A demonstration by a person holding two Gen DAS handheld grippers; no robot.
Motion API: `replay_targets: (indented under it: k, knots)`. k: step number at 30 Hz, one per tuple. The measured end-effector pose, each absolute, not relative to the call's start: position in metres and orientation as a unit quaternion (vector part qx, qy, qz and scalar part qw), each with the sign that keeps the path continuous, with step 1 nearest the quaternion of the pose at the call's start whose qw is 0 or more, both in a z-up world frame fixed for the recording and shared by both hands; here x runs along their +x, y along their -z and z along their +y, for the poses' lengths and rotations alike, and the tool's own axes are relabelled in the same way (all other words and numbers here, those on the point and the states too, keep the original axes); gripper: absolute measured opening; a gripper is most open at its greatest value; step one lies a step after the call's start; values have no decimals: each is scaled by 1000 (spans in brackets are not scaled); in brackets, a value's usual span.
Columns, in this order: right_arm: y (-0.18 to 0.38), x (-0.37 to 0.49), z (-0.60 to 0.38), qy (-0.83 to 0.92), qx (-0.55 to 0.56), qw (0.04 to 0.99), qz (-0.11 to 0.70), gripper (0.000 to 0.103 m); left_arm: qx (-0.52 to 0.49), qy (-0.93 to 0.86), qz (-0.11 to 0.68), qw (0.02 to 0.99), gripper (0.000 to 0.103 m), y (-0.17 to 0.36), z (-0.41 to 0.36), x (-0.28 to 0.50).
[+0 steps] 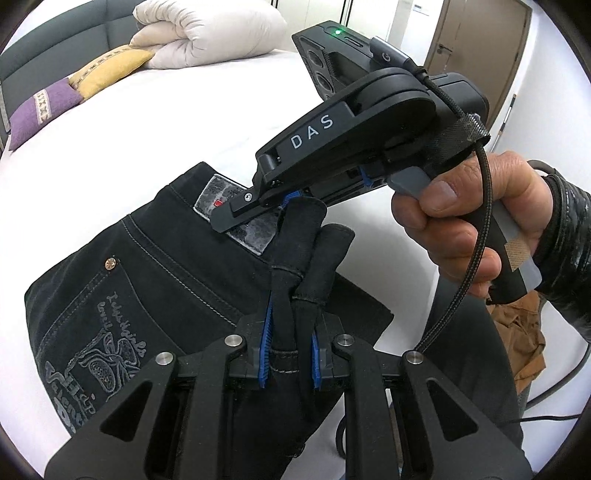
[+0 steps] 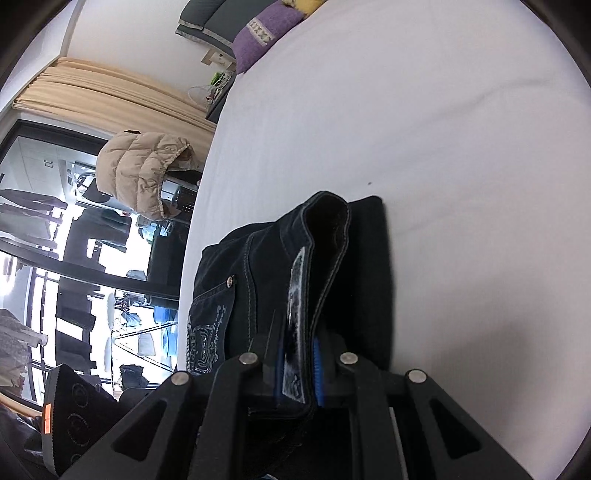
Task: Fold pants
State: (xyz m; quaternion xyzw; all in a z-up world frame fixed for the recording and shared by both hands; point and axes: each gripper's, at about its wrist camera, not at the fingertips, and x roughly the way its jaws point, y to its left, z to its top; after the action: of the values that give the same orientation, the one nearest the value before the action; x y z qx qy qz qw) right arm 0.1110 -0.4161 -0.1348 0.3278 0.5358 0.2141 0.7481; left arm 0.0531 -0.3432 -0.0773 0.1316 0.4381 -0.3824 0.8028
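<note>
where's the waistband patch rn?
Left wrist view: the waistband patch sits mid-frame on the black pants, under the right gripper, whose jaws clamp it.

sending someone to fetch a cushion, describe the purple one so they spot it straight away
Start at the white bed and look to its head end, against the dark headboard. There the purple cushion lies at the outer end of the row, next to a yellow cushion and a rolled cream duvet. Only it is purple, with a pale patterned band across it.
</note>
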Motion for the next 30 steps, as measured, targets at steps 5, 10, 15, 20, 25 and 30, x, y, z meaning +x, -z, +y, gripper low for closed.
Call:
replay_targets:
  k: [5,10,15,20,25,30]
  knots:
    - [148,103,-420,-206,342,743,537,14,138,385,446,796,15,85,-336,53]
    - [171,92,-429,-199,387,739,514,14,142,391,452,789,16,100,-337,57]
    - [172,79,-440,-196,417,741,488,27,92,409,469,778,31,96,-316,63]
    - [138,50,-461,-161,425,763,460,46,-44,425,474,770,69,67,-250,79]
    - [94,47,-440,-226,409,775,424,41,-68,391,470,789,69,64,-206,93]
    - [127,63,-400,-220,379,745,503,17,-86,338,515,783,57,94,-181,106]
